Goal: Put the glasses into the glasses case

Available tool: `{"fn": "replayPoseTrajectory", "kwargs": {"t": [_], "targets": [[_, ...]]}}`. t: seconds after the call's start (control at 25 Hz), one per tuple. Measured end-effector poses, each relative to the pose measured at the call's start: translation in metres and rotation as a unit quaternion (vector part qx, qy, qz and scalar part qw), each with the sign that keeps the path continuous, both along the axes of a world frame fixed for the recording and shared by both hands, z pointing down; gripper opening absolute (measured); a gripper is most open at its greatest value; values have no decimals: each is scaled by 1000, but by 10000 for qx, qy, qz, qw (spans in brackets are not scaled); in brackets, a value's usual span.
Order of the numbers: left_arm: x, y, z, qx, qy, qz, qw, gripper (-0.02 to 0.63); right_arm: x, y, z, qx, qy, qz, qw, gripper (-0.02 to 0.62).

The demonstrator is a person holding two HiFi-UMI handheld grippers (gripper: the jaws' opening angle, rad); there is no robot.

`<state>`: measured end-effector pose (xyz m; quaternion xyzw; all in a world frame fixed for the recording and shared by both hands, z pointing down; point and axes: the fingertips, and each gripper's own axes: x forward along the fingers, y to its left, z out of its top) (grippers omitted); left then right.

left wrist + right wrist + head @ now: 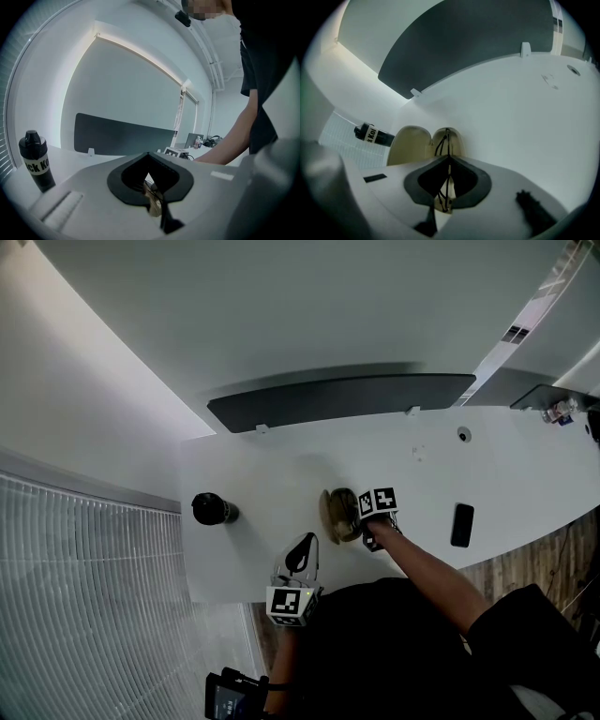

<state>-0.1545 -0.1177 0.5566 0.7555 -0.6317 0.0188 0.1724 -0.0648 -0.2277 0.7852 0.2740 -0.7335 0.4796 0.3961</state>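
An open beige glasses case [337,514] lies on the white table [272,470]; in the right gripper view its two shells [410,146] gape toward me. Thin black glasses [446,139] rest with their far end in the right shell. My right gripper [360,521] is tilted down over the case's right edge, shut on the near end of the glasses [449,158]. My left gripper [307,542] hovers near the table's front edge, just left of the case and apart from it. Its tips [149,153] meet, with nothing clearly held.
A black bottle [214,509] stands at the table's left end. A black phone [462,524] lies to the right of the case. A dark divider panel [342,399] runs along the table's far edge. The table's front edge is close under both grippers.
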Motion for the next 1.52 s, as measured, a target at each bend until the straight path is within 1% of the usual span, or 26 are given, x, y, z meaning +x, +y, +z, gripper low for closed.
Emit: {"fn": "replayPoseTrajectory", "kwargs": {"t": [0.12, 0.2, 0.24, 0.32, 0.4, 0.56, 0.68, 0.76, 0.88, 0.96, 1.0, 1.08, 1.16, 1.28, 1.4, 1.52], "targets": [[0, 2, 6, -77, -72, 51, 9999, 8, 1, 1, 0, -5, 6, 104, 9999, 18], [-1, 1, 10, -107, -4, 28, 9999, 8, -1, 2, -1, 24, -44, 51, 10000, 21], [-2, 0, 11, -121, 34, 28, 9999, 8, -2, 2, -2, 9, -104, 27, 9999, 30], [-1, -2, 15, -149, 81, 80, 9998, 8, -6, 4, -5, -47, -260, 12, 9997, 84], [1, -3, 22, -185, 90, 160, 9997, 8, -8, 7, -9, -78, -398, -18, 9992, 107], [4, -9, 34, -356, 187, 228, 9989, 8, -4, 9, -13, -25, -400, -123, 9991, 115], [1, -12, 51, -447, 179, 288, 9984, 8, 1, 8, -14, -10, -371, -137, 9992, 115], [-4, -11, 66, -573, 207, 293, 9977, 8, 3, 5, -18, 4, -514, -24, 9987, 115], [-15, -15, 88, -807, 279, 220, 9961, 8, 8, -4, -33, 134, -910, 334, 9952, 114], [-21, -17, 105, -1038, 368, 123, 9938, 8, 15, -7, -36, 184, -1055, 537, 9928, 114], [-21, -16, 119, -1168, 398, 110, 9923, 8, 21, -7, -34, 174, -1053, 608, 9924, 114], [-20, -15, 148, -1423, 428, 104, 9888, 8, 38, -6, -25, 91, -939, 704, 9930, 114], [-21, -13, 163, -1584, 465, 53, 9863, 8, 49, -2, -16, -16, -804, 719, 9942, 114], [-28, -13, 179, -1780, 613, -32, 9821, 8, 53, 4, -5, -111, -652, 580, 9961, 114], [-41, -6, 199, -2151, 782, -195, 9733, 8, 35, 13, 4, -168, -625, 244, 9976, 114], [-30, -6, 211, -2391, 1070, -58, 9651, 8, 28, 21, 4, -202, -632, 24, 9978, 114]]}}
